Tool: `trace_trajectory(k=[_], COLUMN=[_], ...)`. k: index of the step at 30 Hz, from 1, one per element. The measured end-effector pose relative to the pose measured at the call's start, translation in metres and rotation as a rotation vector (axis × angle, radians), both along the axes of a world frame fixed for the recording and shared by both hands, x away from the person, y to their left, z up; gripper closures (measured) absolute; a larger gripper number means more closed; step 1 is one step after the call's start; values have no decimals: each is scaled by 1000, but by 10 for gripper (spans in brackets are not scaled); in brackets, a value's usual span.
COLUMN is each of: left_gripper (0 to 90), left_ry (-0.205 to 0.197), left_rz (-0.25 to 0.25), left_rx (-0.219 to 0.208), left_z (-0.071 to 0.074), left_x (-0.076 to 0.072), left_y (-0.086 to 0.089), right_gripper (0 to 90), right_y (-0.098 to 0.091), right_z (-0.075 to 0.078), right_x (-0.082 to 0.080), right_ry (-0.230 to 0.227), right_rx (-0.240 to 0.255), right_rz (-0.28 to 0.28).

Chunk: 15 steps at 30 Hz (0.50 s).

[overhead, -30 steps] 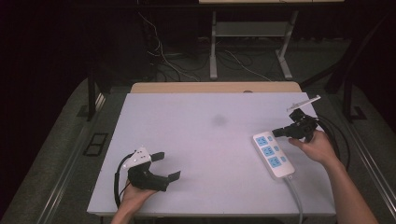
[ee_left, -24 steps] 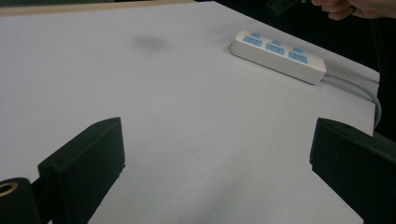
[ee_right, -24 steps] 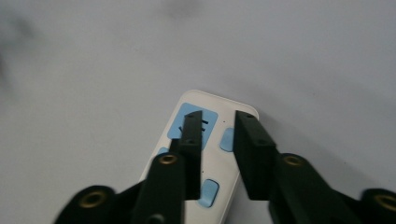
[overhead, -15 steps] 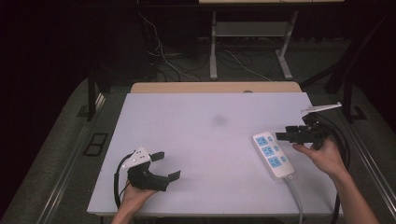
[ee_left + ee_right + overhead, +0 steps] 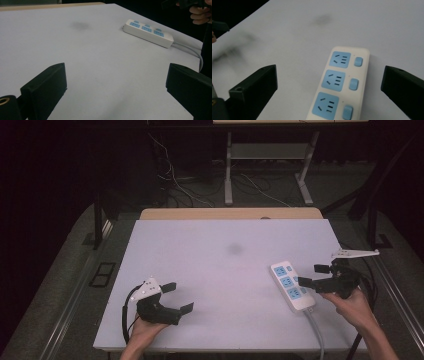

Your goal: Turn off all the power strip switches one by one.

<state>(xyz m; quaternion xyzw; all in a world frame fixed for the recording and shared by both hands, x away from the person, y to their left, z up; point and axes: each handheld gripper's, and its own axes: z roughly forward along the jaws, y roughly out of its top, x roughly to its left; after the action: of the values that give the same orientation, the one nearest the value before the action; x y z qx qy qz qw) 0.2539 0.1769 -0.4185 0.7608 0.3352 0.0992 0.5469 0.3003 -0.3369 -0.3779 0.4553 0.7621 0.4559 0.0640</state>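
A white power strip with three blue sockets and blue switches lies on the white table at the right, its grey cord running off toward the front edge. My right gripper hovers just right of the strip, jaws open and pointing left over it; the right gripper view looks down on the strip between the wide-apart jaws. My left gripper rests at the table's front left, open with nothing between its jaws. The left gripper view has the strip far off at the upper right.
A faint dark smudge marks the table's middle. A wooden strip borders the far edge. Cables and a metal stand's legs lie on the dark floor behind the table. Black cables hang beside the right edge.
My right gripper has moved down and toward the front along the power strip's right side, ending lower beside the strip's middle. The left gripper stayed put.
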Motion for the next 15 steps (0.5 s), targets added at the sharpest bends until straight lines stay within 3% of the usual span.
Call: trace_trajectory(k=[10, 15], left_gripper=[18, 18], left_ry=[0, 1], left_rz=[-2, -2], left_rx=[2, 3], left_z=[0, 0], left_x=[0, 0], left_y=[0, 0], right_gripper=[5, 5], right_y=[8, 14], right_z=[-24, -33], right_x=[-33, -46], right_ry=[-50, -70], right_rx=[87, 81], right_rz=[43, 61])
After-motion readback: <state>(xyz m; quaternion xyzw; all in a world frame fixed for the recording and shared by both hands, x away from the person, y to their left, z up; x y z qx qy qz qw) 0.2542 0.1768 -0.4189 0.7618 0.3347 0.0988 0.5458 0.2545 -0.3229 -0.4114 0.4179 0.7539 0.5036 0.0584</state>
